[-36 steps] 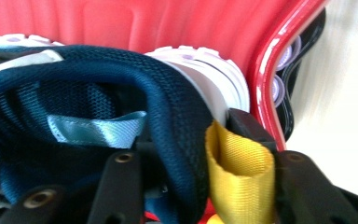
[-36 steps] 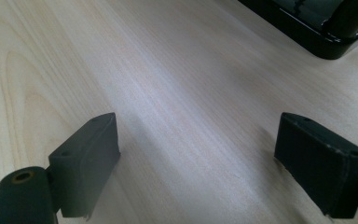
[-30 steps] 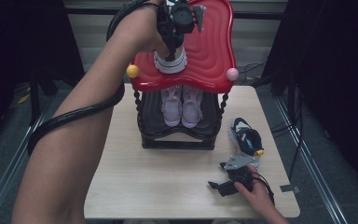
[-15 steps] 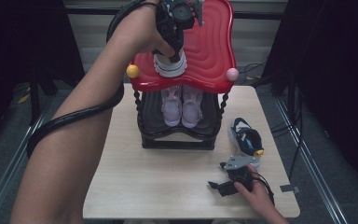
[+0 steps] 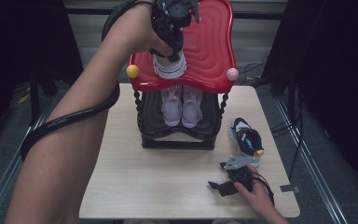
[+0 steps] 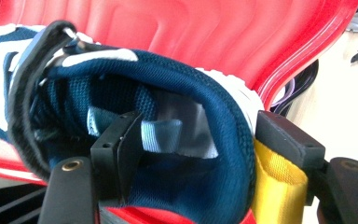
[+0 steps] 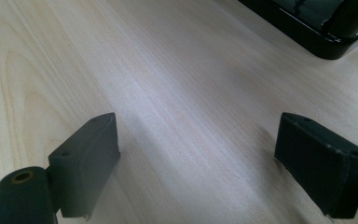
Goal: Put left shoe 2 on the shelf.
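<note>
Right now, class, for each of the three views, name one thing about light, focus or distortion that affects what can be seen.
High view: dark surround, even light on the table, glare on the red shelf top. Left gripper view: blue shoe close and soft, shadowed inside. Right gripper view: right tool jaw tips blurred, wood grain washed pale.

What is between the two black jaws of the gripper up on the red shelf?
In the left gripper view, the heel wall of the blue shoe stands between the jaws of the left gripper, which have just been opening: one jaw inside the shoe, one outside by its yellow loop.
</note>
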